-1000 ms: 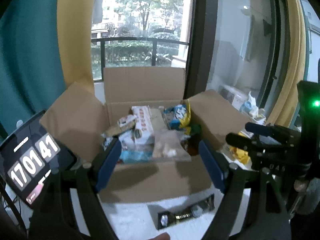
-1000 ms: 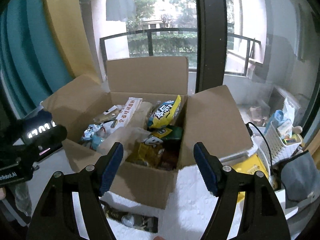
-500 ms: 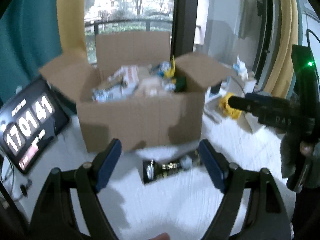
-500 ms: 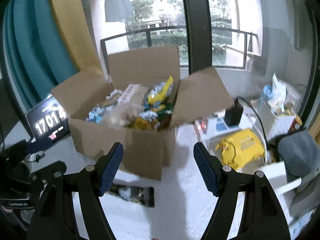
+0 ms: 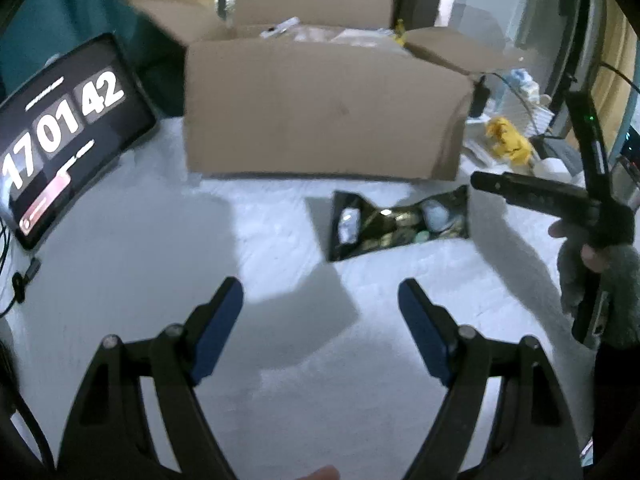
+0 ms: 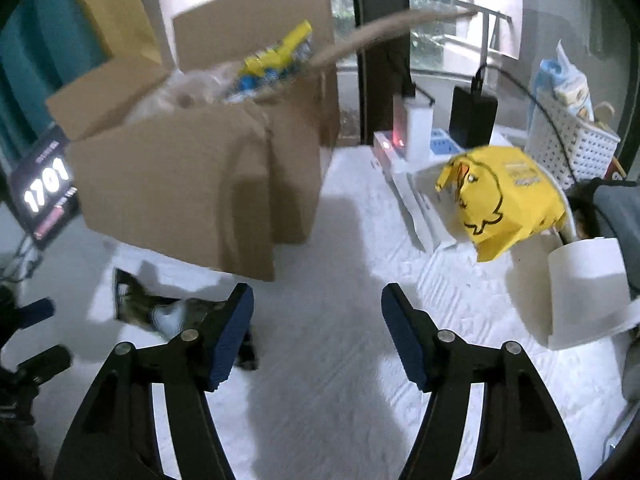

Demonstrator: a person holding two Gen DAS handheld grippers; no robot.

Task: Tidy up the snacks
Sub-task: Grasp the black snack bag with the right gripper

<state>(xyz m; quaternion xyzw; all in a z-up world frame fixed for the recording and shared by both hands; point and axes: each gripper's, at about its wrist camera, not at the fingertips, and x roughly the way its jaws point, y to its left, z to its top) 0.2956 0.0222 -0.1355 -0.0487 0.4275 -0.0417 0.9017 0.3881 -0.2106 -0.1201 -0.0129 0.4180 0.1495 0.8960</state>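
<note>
Sitting on a white table [image 5: 120, 264], an open cardboard box [image 5: 324, 108] brims with snack bags, so another could spill out. Just before it lies a dark snack packet [image 5: 400, 222], slippery-looking. Left gripper [image 5: 320, 320] and right gripper [image 6: 316, 332] hover spread wide, empty.

I hold both empty with blue pads spread wide: my left hand-held gripper [image 5: 320, 308], and my right hand-held gripper [image 6: 316, 312] beside it.
</note>
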